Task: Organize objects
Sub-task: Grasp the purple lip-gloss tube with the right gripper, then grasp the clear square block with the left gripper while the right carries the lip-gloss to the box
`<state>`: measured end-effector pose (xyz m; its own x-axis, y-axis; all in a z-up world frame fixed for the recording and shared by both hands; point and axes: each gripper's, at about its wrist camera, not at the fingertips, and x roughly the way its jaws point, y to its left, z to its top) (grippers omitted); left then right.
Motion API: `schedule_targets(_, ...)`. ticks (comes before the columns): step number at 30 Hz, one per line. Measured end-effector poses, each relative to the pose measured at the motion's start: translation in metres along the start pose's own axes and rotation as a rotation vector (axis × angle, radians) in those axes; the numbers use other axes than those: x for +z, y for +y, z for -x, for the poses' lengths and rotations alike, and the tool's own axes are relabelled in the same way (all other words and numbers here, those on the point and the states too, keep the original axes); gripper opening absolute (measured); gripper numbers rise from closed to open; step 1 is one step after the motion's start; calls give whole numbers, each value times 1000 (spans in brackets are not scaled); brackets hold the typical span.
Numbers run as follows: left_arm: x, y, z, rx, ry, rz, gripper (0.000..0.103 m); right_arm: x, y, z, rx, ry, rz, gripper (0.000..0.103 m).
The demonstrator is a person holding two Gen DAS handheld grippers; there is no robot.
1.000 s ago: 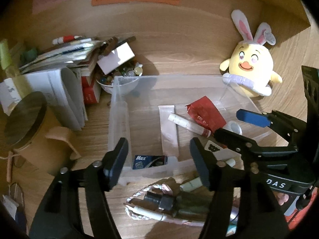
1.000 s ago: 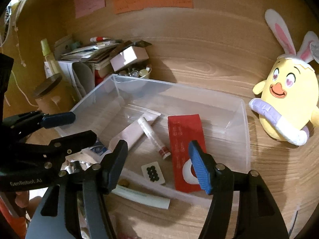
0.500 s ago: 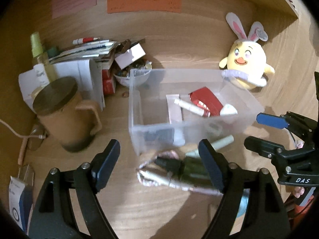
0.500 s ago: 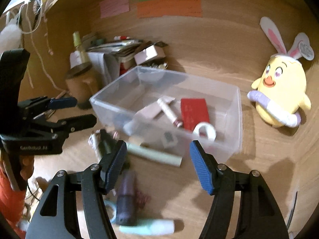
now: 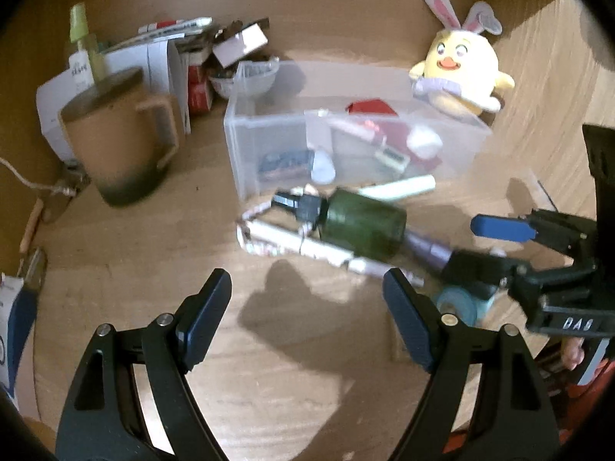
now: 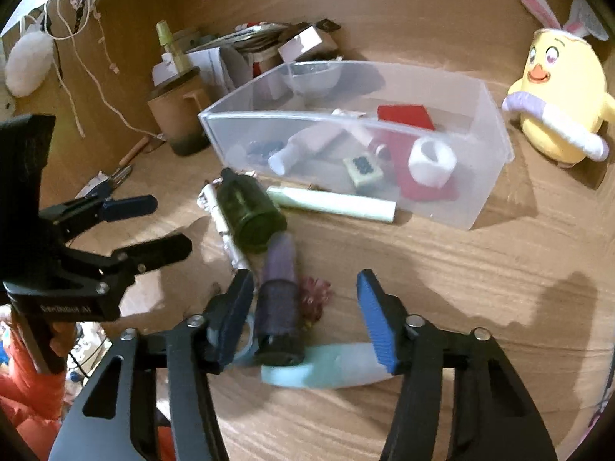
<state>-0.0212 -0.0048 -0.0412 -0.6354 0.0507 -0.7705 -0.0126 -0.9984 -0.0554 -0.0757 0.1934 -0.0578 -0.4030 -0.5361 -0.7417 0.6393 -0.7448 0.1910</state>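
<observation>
Just beside clear bin: green bottle, purple tube.

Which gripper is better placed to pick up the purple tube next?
Right. The right gripper, jaws just closing, already straddles the purple tube, though its pads do not yet press it. The left gripper hangs open over bare table, off to the side.

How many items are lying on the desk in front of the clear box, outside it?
At least 5: a pale green tube against the clear box, a dark green bottle, a white pen, a purple tube, a mint tube. More may hide behind the right gripper.
</observation>
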Motion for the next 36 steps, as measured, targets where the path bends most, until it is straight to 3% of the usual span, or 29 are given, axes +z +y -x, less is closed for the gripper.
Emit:
schedule_targets(4, -14, 0, -1, -27, 34, 26, 81, -5, 3, -5, 3, 18, 18, 41)
schedule_targets(9, -28, -4, 2, -52, 49, 41, 81, -6, 4, -6, 17, 18, 29, 24)
schedule_targets(14, -37, -11, 5, -74, 57, 46, 81, -8, 3, -1, -1, -4, 28, 24)
schedule_targets(24, -39, -38, -3, -44, 47, -51, 81, -8, -12, 22, -10, -71, -45, 24)
schedule_targets(28, -35, -43, -9, -1, 31, -82, 70, -6, -19, 32, -13, -100, -74, 24)
schedule_targets(32, -33, -46, -10, -5, 18, -84, 64, -2, -24, 42, -25, -129, -87, 24)
schedule_targets(36, -30, -48, -11, 5, 0, -78, 43, 1, -29, 48, -37, -152, -102, 24)
